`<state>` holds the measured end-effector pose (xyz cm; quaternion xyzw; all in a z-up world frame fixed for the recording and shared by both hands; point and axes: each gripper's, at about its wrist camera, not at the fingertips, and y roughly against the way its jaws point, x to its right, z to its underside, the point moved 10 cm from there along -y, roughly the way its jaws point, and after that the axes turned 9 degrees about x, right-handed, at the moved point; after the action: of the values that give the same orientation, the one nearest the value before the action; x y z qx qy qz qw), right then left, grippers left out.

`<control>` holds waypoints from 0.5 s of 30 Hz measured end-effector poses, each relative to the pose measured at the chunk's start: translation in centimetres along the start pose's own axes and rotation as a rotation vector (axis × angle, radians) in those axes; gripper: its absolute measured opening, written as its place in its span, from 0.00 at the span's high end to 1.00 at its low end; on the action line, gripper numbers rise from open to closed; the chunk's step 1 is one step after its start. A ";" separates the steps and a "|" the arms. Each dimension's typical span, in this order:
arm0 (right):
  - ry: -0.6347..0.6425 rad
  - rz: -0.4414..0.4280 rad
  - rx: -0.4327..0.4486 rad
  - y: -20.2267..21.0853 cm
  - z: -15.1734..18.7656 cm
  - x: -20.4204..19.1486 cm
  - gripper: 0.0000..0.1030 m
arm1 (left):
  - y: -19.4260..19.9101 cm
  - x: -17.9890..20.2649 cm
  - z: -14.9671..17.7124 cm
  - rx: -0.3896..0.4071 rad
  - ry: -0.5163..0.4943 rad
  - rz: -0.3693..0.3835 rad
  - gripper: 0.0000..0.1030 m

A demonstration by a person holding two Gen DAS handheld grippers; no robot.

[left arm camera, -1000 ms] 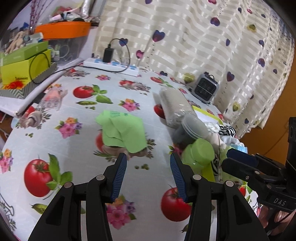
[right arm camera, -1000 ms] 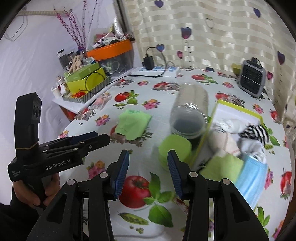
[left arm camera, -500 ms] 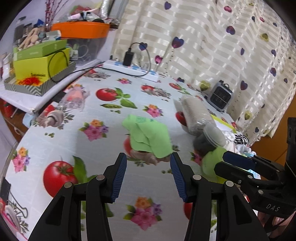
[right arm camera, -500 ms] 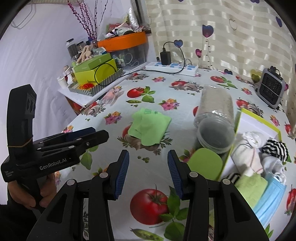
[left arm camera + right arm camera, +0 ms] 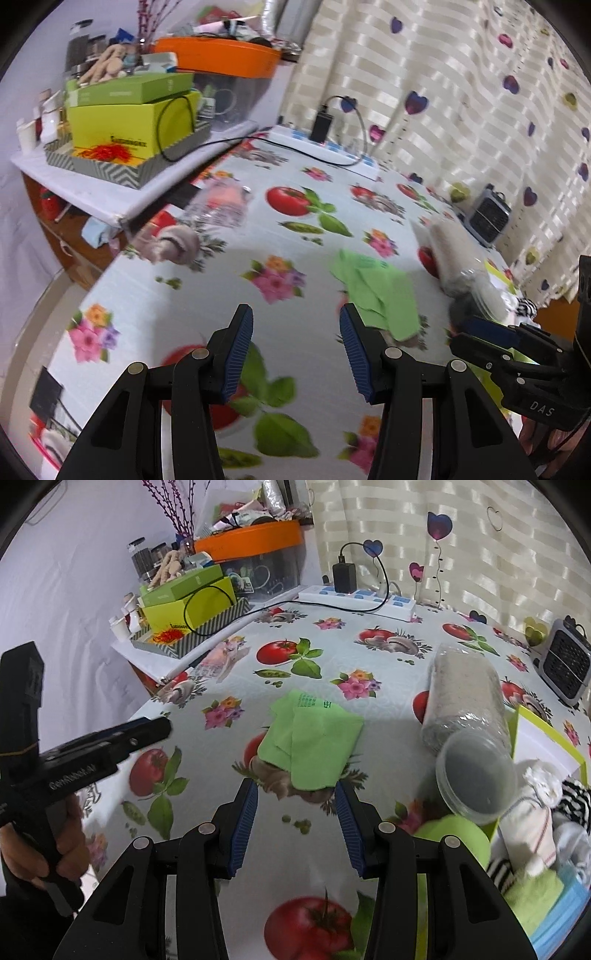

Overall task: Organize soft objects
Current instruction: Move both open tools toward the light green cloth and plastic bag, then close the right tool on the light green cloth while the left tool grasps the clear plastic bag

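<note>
From the left wrist, we are holding our left gripper [image 5: 295, 347] wide open and empty, the green cloth [image 5: 380, 295] lying just right. From the right wrist, our right gripper [image 5: 295, 823] is gaping empty just before that cloth [image 5: 310, 746].

**Blurred, cut off, or covered**

The left wrist view is motion-smeared: the green cloth [image 5: 380, 299] right of the left gripper [image 5: 295, 350] has soft edges. In the right wrist view, the box of soft items [image 5: 546, 738] right of the right gripper [image 5: 295, 827] runs off frame; its contents overlap and hide each other.
</note>
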<state>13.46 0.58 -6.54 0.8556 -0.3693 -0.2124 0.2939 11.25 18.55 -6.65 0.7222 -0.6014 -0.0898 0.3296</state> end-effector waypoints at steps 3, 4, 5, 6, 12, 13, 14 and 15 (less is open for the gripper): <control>0.009 0.016 -0.012 -1.3 -0.5 0.0 0.57 | -0.7 -1.2 -0.9 0.004 -0.001 -0.022 0.54; 0.011 0.019 -0.015 -1.6 -0.6 0.0 0.57 | -1.1 -1.8 -1.3 0.006 -0.002 -0.034 0.54; 0.013 0.023 -0.021 -2.1 -0.8 0.0 0.57 | -1.4 -2.2 -1.7 0.008 -0.004 -0.042 0.54; 0.016 0.026 -0.029 -2.6 -0.9 0.0 0.56 | -1.8 -2.6 -2.1 0.010 -0.005 -0.049 0.54; 0.025 0.065 -0.065 -5.1 -1.4 0.3 0.56 | -4.1 -4.3 -5.3 0.035 -0.015 -0.076 0.54; 0.023 0.067 -0.071 -5.4 -1.4 0.4 0.56 | -4.8 -4.5 -5.8 0.033 -0.020 -0.081 0.54; 0.022 0.072 -0.077 -5.8 -1.4 0.5 0.56 | -5.5 -4.7 -6.2 0.029 -0.023 -0.087 0.54; 0.023 0.076 -0.084 -6.1 -1.4 0.5 0.56 | -6.1 -5.0 -6.6 0.027 -0.025 -0.095 0.54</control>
<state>17.68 4.03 -9.61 0.8303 -0.3890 -0.2066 0.3415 18.39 25.94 -6.46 0.7533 -0.5715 -0.1062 0.3077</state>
